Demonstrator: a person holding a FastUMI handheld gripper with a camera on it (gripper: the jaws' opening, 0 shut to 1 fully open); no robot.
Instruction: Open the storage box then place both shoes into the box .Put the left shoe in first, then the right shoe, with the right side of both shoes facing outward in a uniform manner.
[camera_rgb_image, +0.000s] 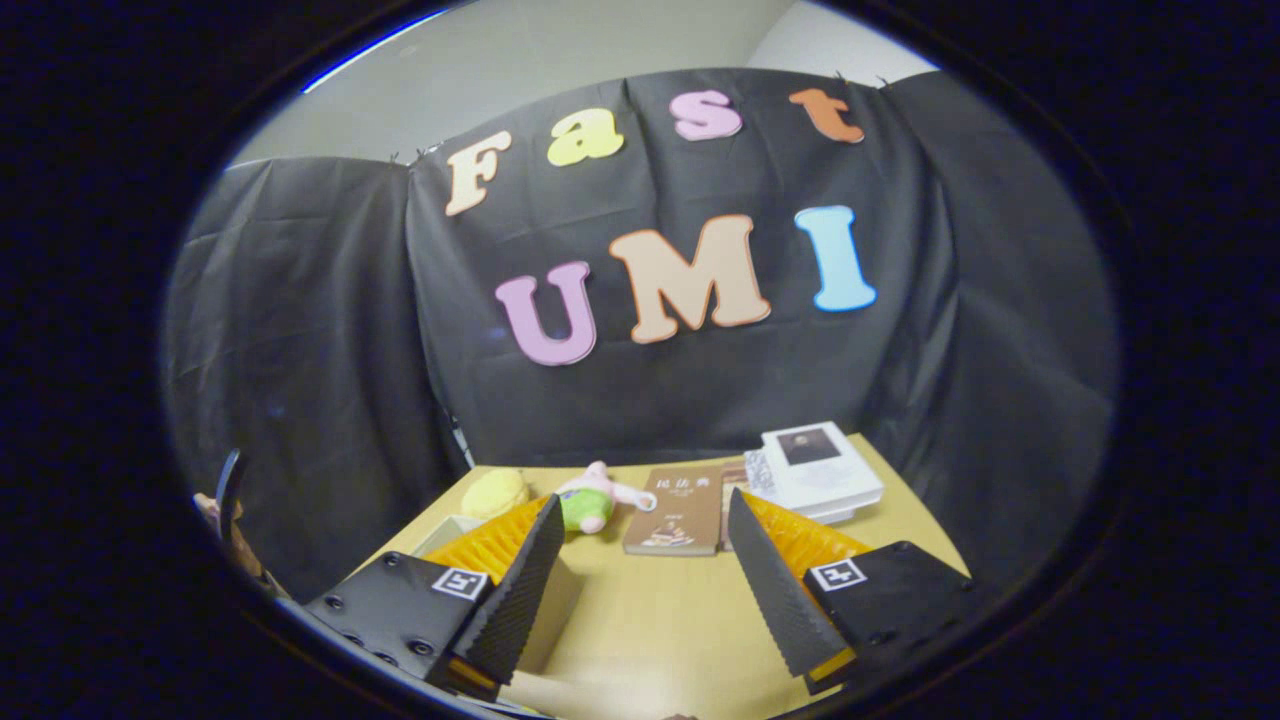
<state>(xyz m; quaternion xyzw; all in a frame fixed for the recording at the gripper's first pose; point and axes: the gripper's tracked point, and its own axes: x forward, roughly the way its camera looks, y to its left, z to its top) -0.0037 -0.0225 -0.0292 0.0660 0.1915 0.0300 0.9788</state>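
Note:
My gripper (643, 505) is held above a wooden table (660, 620), tilted up toward the booth wall. Its fingers stand wide apart and open, with nothing between them. A pale box (562, 605) lies under and beside the left finger (520, 590), which hides most of it. A light rim of this box (440, 532) peeks out to the finger's left. I cannot tell whether the box is open or shut.
Beyond the fingers, along the table's far edge, lie a yellow plush (494, 492), a pink and green soft toy (592, 500), a brown book (678, 510) and a stack of white books (820, 470). A dark curved object (228, 490) shows off the table's left side.

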